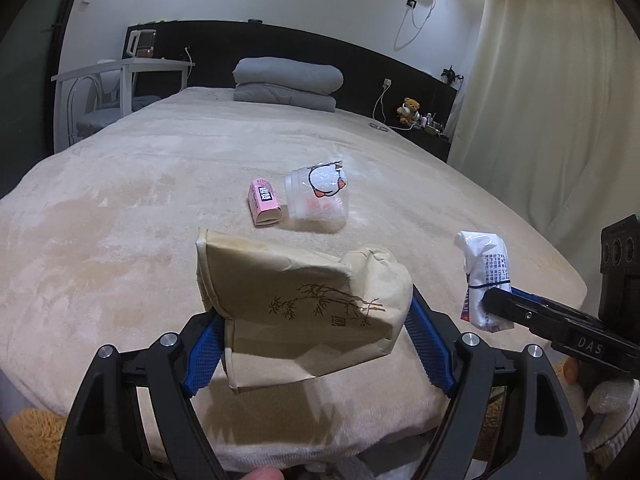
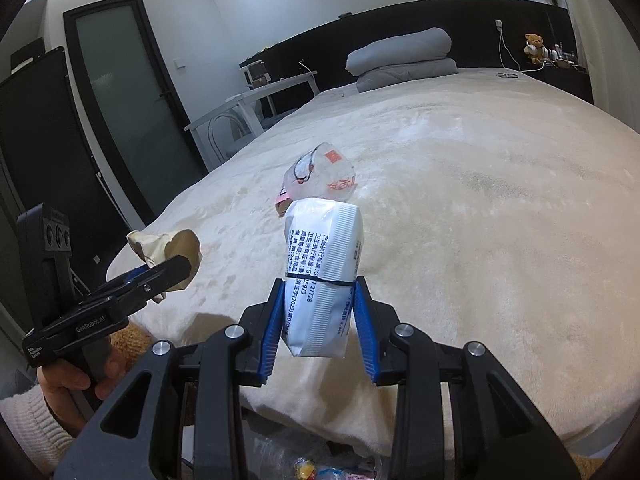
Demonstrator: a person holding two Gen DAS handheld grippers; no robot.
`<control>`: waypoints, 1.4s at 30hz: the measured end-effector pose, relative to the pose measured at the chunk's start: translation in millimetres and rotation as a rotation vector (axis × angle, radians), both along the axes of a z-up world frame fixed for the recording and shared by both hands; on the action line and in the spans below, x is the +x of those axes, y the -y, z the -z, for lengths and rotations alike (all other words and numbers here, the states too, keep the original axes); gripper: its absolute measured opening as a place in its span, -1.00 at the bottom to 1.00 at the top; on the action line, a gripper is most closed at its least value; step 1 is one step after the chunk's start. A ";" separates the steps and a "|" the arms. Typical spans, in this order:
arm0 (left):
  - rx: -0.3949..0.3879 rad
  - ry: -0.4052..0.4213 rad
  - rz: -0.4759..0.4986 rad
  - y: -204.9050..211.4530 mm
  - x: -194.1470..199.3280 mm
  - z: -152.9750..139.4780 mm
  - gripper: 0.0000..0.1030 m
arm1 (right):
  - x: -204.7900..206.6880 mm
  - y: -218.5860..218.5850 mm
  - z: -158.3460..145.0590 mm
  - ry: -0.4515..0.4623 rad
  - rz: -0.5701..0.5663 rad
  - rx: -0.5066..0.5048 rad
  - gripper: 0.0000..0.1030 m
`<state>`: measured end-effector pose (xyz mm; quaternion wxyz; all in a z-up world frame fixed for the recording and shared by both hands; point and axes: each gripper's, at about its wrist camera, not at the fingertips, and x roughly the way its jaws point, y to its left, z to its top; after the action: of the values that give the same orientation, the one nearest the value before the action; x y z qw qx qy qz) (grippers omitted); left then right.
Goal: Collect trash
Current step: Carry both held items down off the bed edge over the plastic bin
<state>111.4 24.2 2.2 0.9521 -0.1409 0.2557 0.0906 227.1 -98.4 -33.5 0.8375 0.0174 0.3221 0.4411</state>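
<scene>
Crumpled matt paper bag [image 1: 304, 312], perhaps kraft

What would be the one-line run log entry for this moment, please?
left gripper: shut on brown paper pack | right gripper: shut on white packet | still on bed: pink box, clear cup

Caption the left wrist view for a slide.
Left gripper clamps a crumpled brown paper bag above the bed.

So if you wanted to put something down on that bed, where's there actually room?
Plenty: the blanket is bare from the pink box leftward to the bed's edge, and between the plastic cup and the folded grey quilt. The pink box and plastic cup sit side by side mid-bed, the one crowded spot.
</scene>
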 end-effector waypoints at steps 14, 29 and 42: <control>0.033 0.023 0.052 37.3 -72.5 -4.4 0.55 | -75.6 41.9 -8.6 0.031 0.027 0.027 -0.32; -0.022 -0.001 0.124 68.1 -121.9 6.8 0.55 | -129.4 53.8 11.5 -0.055 -0.042 -0.017 -0.32; -0.133 -0.166 0.220 72.5 -106.2 43.6 0.56 | -123.4 46.8 37.9 -0.161 -0.037 -0.085 -0.32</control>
<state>5.1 -48.4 -41.3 0.9205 -0.1668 0.3527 -0.0203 103.7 -145.2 -71.4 0.8005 0.0114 0.4071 0.4397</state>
